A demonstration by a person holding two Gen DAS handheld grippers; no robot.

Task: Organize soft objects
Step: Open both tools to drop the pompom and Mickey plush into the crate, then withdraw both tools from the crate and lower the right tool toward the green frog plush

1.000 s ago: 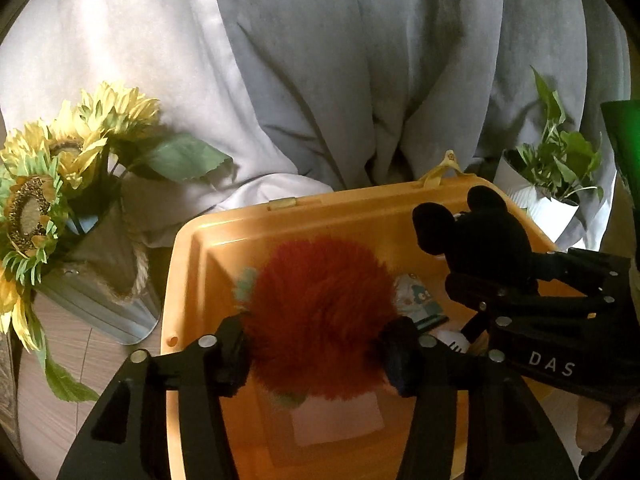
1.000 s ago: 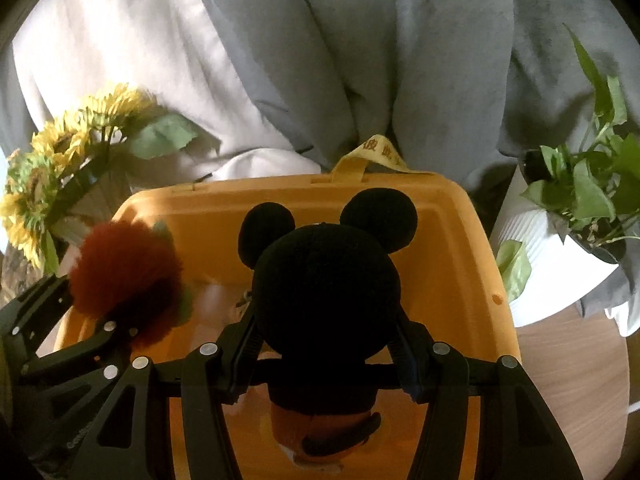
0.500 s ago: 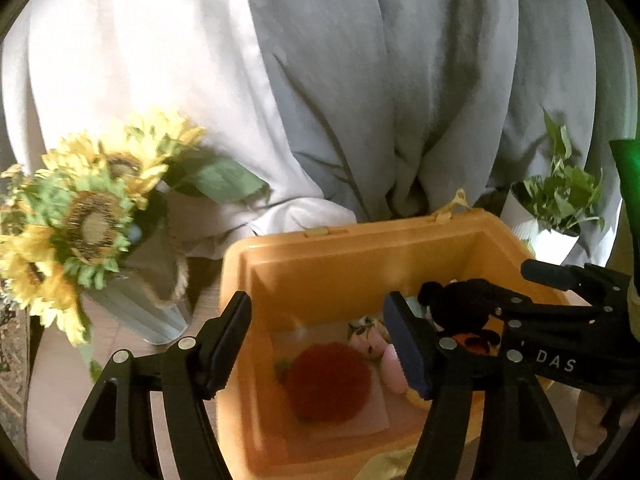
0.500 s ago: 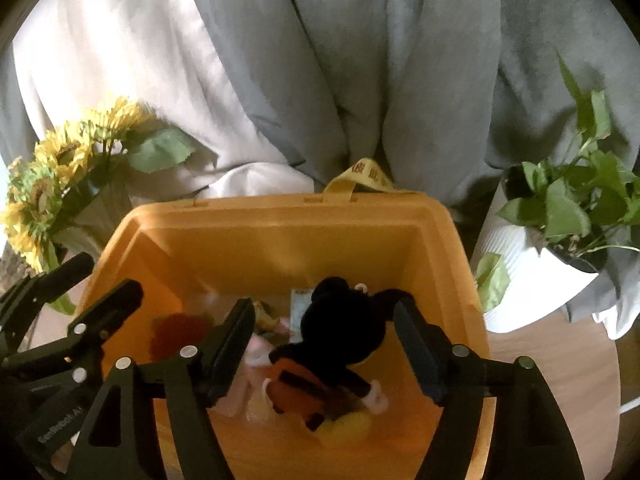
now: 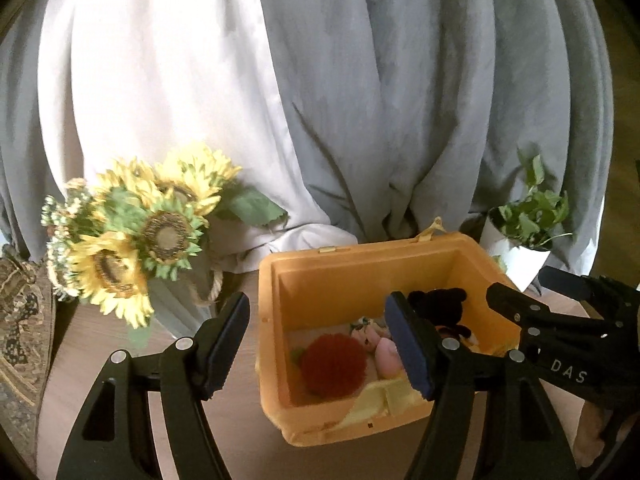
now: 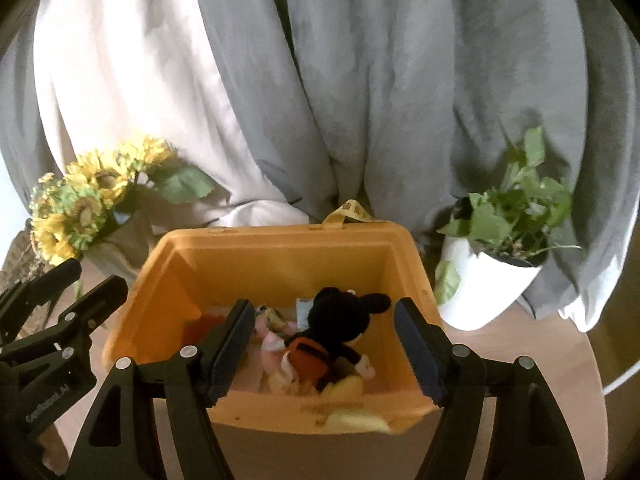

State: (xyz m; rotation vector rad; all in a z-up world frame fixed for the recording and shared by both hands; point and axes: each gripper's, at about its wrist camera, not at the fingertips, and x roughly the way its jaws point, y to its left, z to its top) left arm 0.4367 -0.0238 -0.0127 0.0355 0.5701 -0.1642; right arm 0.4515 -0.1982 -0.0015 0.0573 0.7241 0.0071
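Above: left hand-held gripper (image 5: 318,342) and right hand-held gripper (image 6: 324,346), jaws just opened wide, both empty. Red pompom (image 5: 333,364) and black mouse plush (image 6: 340,330) lie inside orange bin (image 6: 276,258) on surface (image 6: 520,344).

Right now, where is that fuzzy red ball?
The fuzzy red ball lies on the floor of the orange bin, toward its left side in the left wrist view, beside the pink soft toy.

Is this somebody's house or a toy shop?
Probably a home, maybe a living room. Grey and white curtains hang behind a wooden table that holds a vase of sunflowers, a potted plant, and an orange bin of soft toys.
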